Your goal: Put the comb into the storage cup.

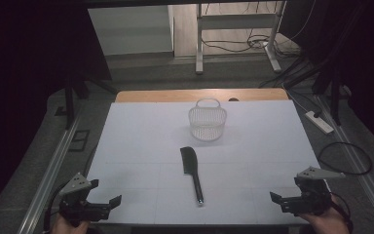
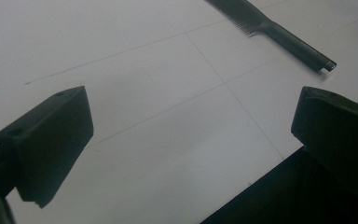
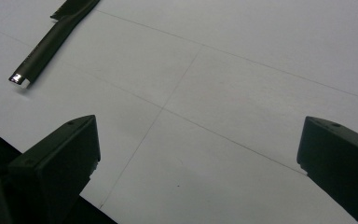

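A black comb [image 1: 191, 171] lies flat on the white table [image 1: 136, 136], near the middle, its handle pointing toward the front edge. Behind it stands a white mesh basket [image 1: 207, 122] with a handle, upright. My left gripper [image 1: 104, 193] hovers at the front left corner, open and holding nothing. At the front right corner my right gripper [image 1: 288, 191] is open too, also holding nothing. The left gripper view has its wide-apart jaws [image 2: 191, 128] over bare table, with the comb [image 2: 279, 32] at top right. In the right gripper view [image 3: 196, 158] the comb handle [image 3: 46, 46] lies at top left.
A wooden strip [image 1: 199, 94] borders the table's far edge. Metal rails [image 1: 48, 170] run along both sides. On the floor to the right lie a white power strip [image 1: 319, 122] and looping cables [image 1: 345, 158]. A desk frame [image 1: 199, 48] stands beyond the table.
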Demonstrator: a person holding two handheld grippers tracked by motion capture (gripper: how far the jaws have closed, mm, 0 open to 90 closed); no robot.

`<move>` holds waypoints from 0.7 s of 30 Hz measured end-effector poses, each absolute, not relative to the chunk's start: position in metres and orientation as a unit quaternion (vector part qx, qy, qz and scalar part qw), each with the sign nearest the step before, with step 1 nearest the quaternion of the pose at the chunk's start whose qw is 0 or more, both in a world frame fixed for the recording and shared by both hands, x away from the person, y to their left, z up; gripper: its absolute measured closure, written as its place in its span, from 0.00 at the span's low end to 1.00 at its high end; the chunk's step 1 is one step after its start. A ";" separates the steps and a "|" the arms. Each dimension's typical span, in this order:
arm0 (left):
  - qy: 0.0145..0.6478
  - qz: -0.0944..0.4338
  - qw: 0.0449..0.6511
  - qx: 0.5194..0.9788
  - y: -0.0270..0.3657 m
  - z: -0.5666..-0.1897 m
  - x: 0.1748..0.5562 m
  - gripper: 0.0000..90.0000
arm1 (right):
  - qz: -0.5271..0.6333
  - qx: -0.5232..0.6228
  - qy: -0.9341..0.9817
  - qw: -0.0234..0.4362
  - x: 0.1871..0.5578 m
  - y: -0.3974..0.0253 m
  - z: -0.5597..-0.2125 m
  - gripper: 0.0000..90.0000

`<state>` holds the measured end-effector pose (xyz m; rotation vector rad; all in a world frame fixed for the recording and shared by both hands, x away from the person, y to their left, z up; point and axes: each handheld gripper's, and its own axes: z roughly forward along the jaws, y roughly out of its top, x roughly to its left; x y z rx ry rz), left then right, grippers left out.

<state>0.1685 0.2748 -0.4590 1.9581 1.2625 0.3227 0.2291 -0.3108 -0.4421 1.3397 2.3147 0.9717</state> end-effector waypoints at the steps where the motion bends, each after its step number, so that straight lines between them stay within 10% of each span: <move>1: 0.496 0.127 0.385 0.768 0.275 -0.459 0.169 0.00 | 0.338 0.465 0.805 0.147 0.229 -0.311 -0.442 0.00; 21: 0.486 0.127 0.376 0.779 0.268 -0.456 0.173 0.00 | 0.335 0.459 0.810 0.143 0.230 -0.309 -0.443 0.00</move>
